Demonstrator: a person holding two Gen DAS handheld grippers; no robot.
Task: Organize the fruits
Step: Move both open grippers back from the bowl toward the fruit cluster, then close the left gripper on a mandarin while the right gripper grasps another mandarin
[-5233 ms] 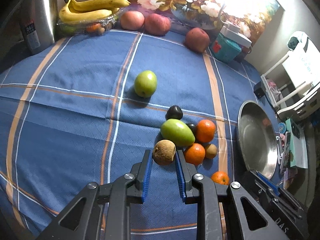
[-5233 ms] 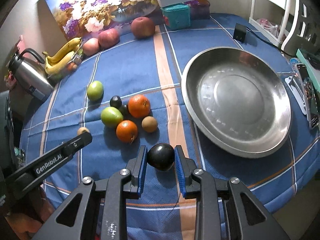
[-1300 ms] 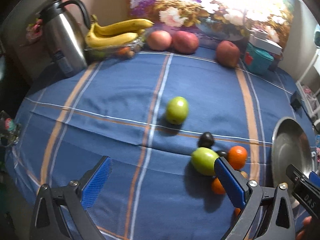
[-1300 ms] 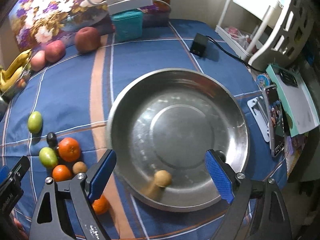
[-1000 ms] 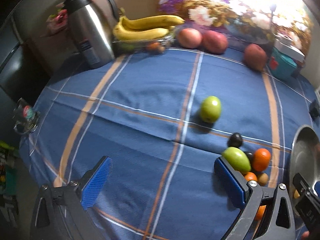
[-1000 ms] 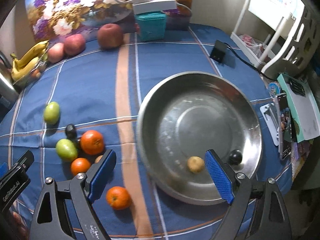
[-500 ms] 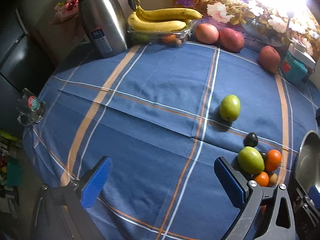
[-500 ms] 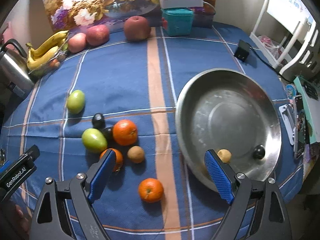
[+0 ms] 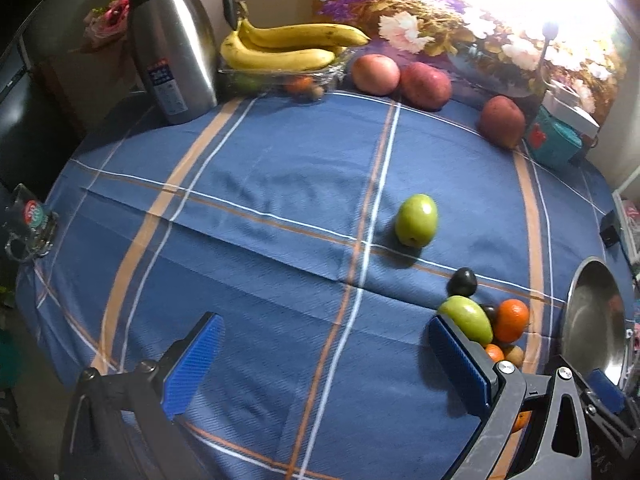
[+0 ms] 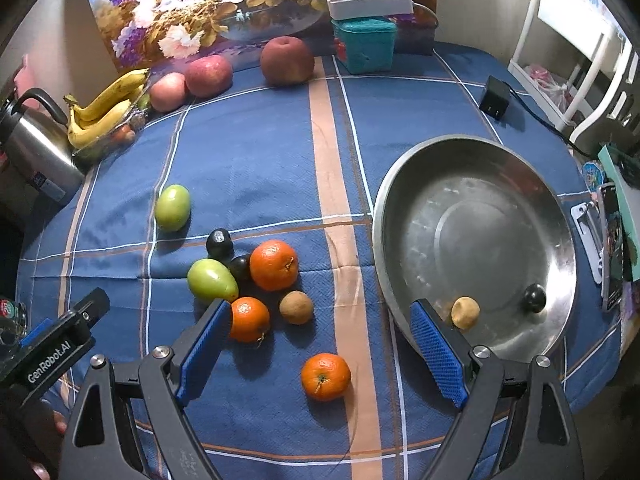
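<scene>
A steel bowl [image 10: 416,184] at the right holds a brown kiwi [image 10: 465,312] and a dark plum [image 10: 535,298]. Left of it on the blue cloth lies a cluster: a big orange [image 10: 274,265], a smaller orange [image 10: 249,319], a kiwi [image 10: 296,307], a green mango [image 10: 212,281] and two dark plums [image 10: 219,243]. A lone orange [image 10: 326,376] lies nearest, between the jaws of my right gripper [image 10: 320,350], which hangs open above it. A green apple [image 9: 416,220] sits apart. My left gripper [image 9: 326,356] is open over bare cloth, left of the cluster.
At the back stand a steel thermos [image 9: 172,44], bananas [image 9: 288,46] on a clear tray, three red apples [image 10: 286,60] and a teal box [image 10: 365,44]. A black adapter [image 10: 495,98] with its cable lies beyond the bowl. A phone [image 10: 611,240] lies at the table's right edge.
Both grippers have swung left: the bowl slid rightward in both views, and the fruit cluster and lone orange came under the right gripper. The kiwi and plum settled in the bowl.
</scene>
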